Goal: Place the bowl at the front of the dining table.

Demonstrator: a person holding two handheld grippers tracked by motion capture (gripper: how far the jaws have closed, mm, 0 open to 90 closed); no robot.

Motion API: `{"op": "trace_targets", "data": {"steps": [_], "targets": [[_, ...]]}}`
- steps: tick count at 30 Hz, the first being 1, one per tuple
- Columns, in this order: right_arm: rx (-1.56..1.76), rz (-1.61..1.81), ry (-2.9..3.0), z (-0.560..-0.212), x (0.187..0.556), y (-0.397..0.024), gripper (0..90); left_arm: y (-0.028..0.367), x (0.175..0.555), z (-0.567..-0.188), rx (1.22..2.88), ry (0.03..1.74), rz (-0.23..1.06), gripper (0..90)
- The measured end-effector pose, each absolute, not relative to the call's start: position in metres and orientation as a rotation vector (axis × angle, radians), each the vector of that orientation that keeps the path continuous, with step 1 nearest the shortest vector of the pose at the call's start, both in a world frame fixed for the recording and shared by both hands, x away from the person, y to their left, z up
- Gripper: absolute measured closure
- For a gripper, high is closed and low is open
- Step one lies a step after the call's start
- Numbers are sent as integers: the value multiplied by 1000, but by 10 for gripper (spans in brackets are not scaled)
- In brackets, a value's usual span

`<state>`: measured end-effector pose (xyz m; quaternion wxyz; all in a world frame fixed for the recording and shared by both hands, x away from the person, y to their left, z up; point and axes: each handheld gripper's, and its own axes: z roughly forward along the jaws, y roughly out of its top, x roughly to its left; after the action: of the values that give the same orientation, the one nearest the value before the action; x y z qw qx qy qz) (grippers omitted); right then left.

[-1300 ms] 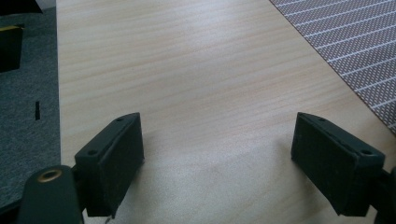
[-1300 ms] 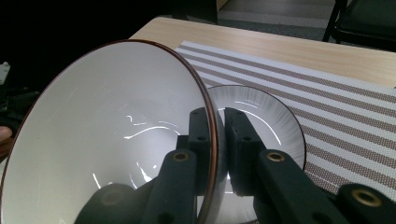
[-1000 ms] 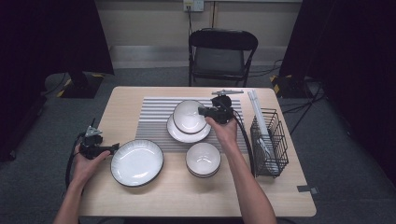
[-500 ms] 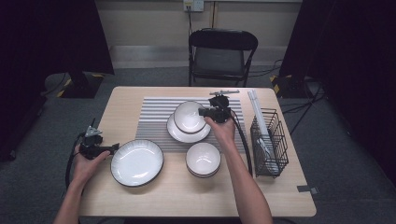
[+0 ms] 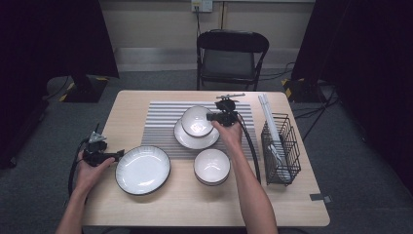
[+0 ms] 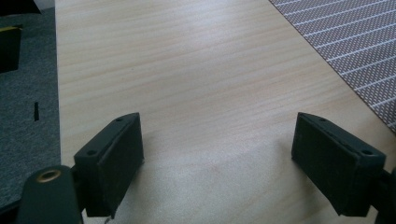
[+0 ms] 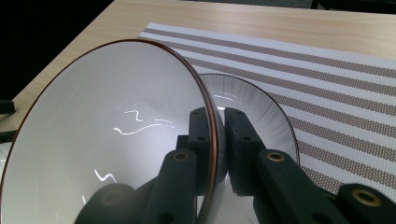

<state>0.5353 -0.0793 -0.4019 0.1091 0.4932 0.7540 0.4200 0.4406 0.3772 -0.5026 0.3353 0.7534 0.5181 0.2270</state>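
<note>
bowl | round, glossy white, dark rim | right tool pinching rim

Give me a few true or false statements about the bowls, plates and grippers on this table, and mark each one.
1. The right gripper is clamped on the rim of a bowl. True.
2. That bowl is over the plate on the striped mat. True.
3. The left gripper holds the big plate. False: its jaws stand open over bare table, with nothing between them.
4. The wire rack stands at the left edge of the table. False: it is at the right edge.
5. A second bowl sits on the table, nearer the person than the mat. True.
</note>
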Motion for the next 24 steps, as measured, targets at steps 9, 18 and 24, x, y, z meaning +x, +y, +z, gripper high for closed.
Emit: {"op": "trace_targets", "data": {"steps": [9, 18, 24], "targets": [[1447, 1228, 2237, -406, 545, -67, 822, 377, 441, -503, 1965, 1351, 592, 163], [1457, 1225, 2235, -409, 556, -59, 822, 377, 441, -503, 1966, 1350, 591, 162], [1495, 1216, 2232, -415, 563, -60, 822, 377, 441, -503, 1967, 1349, 591, 162]]}}
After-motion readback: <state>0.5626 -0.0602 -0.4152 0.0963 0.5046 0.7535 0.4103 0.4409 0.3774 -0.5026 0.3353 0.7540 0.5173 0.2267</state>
